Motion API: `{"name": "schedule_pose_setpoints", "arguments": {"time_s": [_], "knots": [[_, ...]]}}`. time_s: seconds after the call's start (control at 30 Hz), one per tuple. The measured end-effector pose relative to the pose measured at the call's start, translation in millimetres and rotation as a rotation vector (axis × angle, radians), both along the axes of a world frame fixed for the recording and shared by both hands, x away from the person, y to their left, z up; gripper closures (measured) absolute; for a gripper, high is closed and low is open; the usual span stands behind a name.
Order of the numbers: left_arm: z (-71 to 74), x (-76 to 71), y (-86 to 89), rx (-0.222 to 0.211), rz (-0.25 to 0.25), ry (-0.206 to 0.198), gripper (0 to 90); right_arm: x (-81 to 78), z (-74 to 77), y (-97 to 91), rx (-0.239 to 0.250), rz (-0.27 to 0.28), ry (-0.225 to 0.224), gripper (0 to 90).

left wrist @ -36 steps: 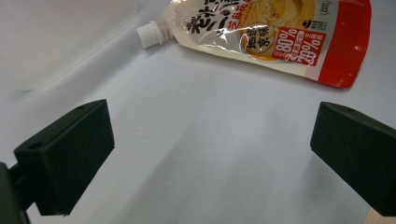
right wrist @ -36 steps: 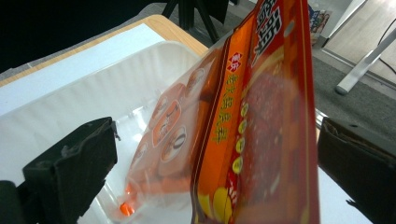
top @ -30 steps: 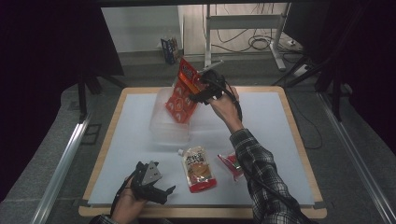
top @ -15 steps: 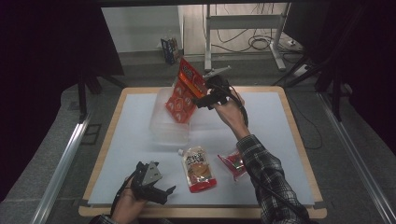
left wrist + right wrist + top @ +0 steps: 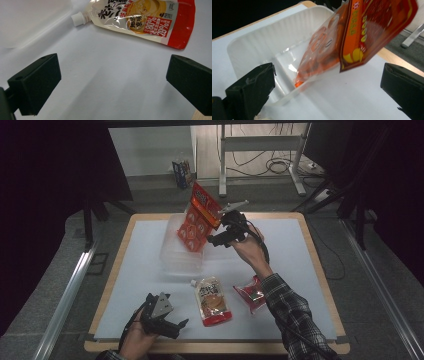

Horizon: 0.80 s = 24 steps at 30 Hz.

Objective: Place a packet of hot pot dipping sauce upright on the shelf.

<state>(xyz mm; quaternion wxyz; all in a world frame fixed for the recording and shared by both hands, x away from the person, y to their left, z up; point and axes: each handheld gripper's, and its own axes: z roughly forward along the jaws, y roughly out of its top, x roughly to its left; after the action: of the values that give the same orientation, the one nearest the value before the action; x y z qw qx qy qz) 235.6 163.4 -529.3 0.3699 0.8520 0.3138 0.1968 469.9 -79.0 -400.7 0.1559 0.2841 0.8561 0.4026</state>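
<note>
Nearest, the left gripper (image 5: pixel 165 320) rests low on the worktop (image 5: pixel 310 270), fingers apart and empty, the spouted pouch (image 5: pixel 214 301) just ahead. Farther off, the right gripper (image 5: pixel 223 234) has its fingers spread wide. The orange snack bag (image 5: pixel 352 42) stands tilted beyond them, its lower end in the clear tray (image 5: pixel 262 50), long axis leaning away to the upper right.

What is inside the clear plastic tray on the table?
The orange snack bag leans into the clear plastic tray, its lower corner on the tray floor. The open right claw is apart from it. The bag hides the tray behind it.
</note>
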Motion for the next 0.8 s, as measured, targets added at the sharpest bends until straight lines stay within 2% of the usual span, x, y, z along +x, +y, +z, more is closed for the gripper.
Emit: {"name": "schedule_pose_setpoints", "arguments": {"time_s": [0.23, 0.4, 0.8], "knots": [[-0.3, 0.1, -0.3, 0.003, 0.002, -0.003, 0.0, -12.0, -5.2, -8.2, -0.006, 0.001, 0.011, 0.0], [-0.4, 0.3, -0.1, 0.005, 0.001, -0.005, 0.0, -22.5, -8.8, -13.8, -0.022, 0.030, 0.021, 0.0], [-0.8, 0.8, -0.3, 0.010, 0.000, -0.003, 0.0, -45.5, -20.9, -33.4, 0.008, 0.057, 0.026, 0.0]]}}
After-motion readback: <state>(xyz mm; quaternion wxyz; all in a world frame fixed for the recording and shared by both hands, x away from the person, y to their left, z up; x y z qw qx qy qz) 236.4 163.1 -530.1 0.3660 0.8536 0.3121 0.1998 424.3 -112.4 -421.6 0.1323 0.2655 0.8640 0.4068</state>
